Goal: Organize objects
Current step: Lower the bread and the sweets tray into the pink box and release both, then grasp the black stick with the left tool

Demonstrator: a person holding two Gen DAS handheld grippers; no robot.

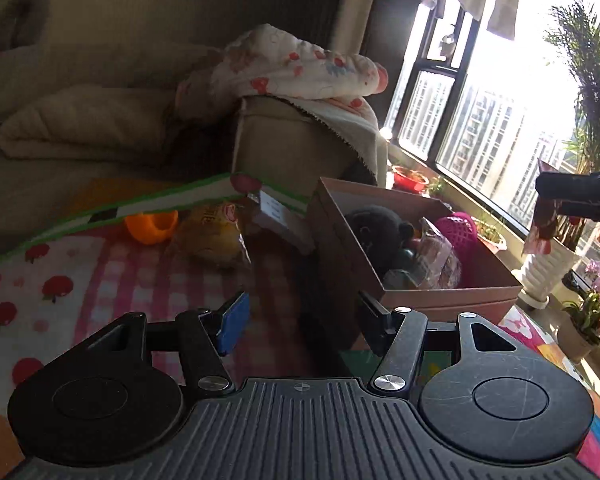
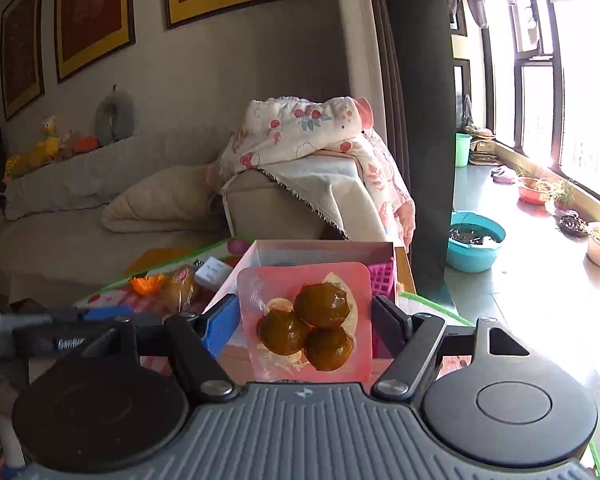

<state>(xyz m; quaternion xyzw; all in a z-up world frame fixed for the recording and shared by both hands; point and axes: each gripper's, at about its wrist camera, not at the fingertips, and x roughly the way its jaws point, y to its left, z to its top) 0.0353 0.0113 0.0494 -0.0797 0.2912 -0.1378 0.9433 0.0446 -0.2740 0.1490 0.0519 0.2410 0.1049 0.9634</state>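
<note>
Fingers of the right gripper (image 2: 305,322) were closed on a pink packet (image 2: 304,320) with three brown balls inside, holding it upright just in front of the cardboard box (image 2: 324,250). The left gripper (image 1: 302,316) hung open and empty over the strawberry-print cloth (image 1: 40,280), beside the box (image 1: 452,292), which held a black plush toy (image 1: 380,226) and a pink basket (image 1: 460,228). An orange cup (image 1: 152,226) and a bagged bun (image 1: 216,236) lay on the cloth, left of the box.
</note>
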